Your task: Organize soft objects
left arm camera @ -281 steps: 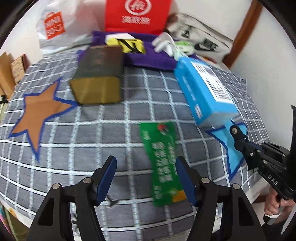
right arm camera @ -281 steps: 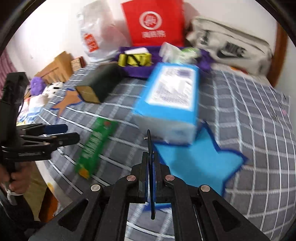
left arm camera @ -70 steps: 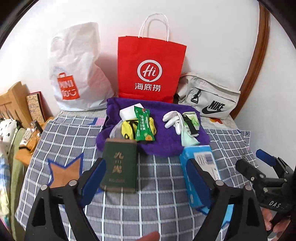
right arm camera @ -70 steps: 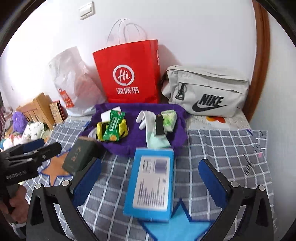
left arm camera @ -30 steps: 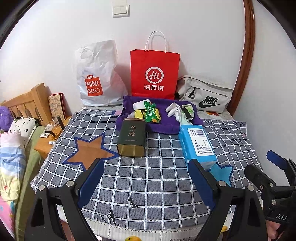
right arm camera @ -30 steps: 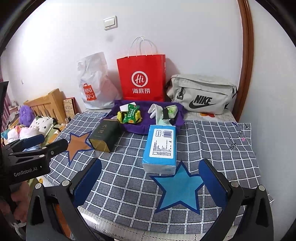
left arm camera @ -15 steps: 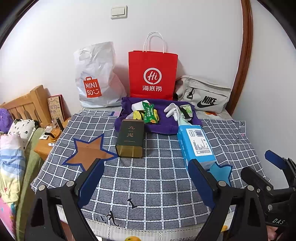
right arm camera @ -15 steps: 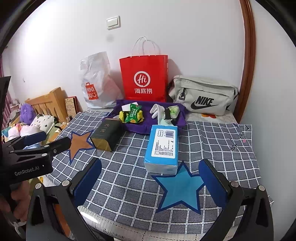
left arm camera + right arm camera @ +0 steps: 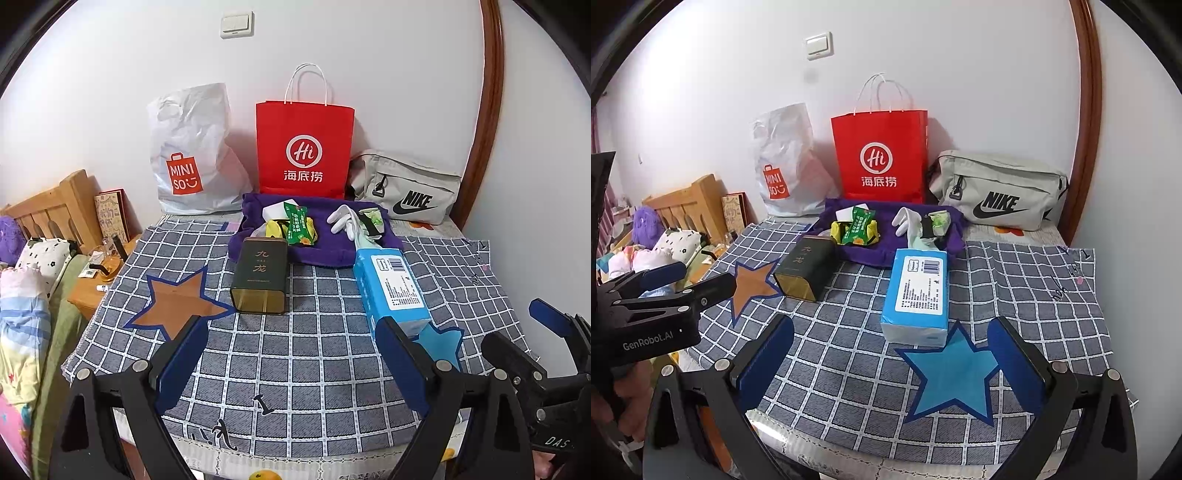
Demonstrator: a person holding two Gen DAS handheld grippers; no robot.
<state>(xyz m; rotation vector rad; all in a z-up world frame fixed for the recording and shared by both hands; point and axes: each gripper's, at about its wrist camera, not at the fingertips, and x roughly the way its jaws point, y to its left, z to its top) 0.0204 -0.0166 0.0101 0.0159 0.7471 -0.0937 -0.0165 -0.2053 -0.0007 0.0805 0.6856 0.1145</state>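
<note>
A purple cloth [image 9: 325, 251] [image 9: 864, 254] lies at the back of the checked table [image 9: 317, 354], bearing a green snack packet [image 9: 297, 223] [image 9: 858, 225], a yellow item [image 9: 275, 227], a white glove [image 9: 341, 218] [image 9: 905, 219] and a small green-white pack [image 9: 940, 221]. In front lie a dark green tin [image 9: 260, 275] [image 9: 809, 267] and a blue tissue pack [image 9: 391, 288] [image 9: 918, 291]. My left gripper [image 9: 291, 365] and right gripper [image 9: 890, 358] hang open and empty over the near table edge.
A white shopping bag [image 9: 192, 158], a red paper bag [image 9: 304, 147] and a grey waist bag [image 9: 406, 192] line the wall. An orange star [image 9: 173, 304] and a blue star [image 9: 953, 373] mark the tablecloth. Bedding and a wooden headboard [image 9: 55, 210] lie left.
None over the last second. Before that, both grippers drew back from the table, the green packet came to rest on the purple cloth, and the right gripper opened.
</note>
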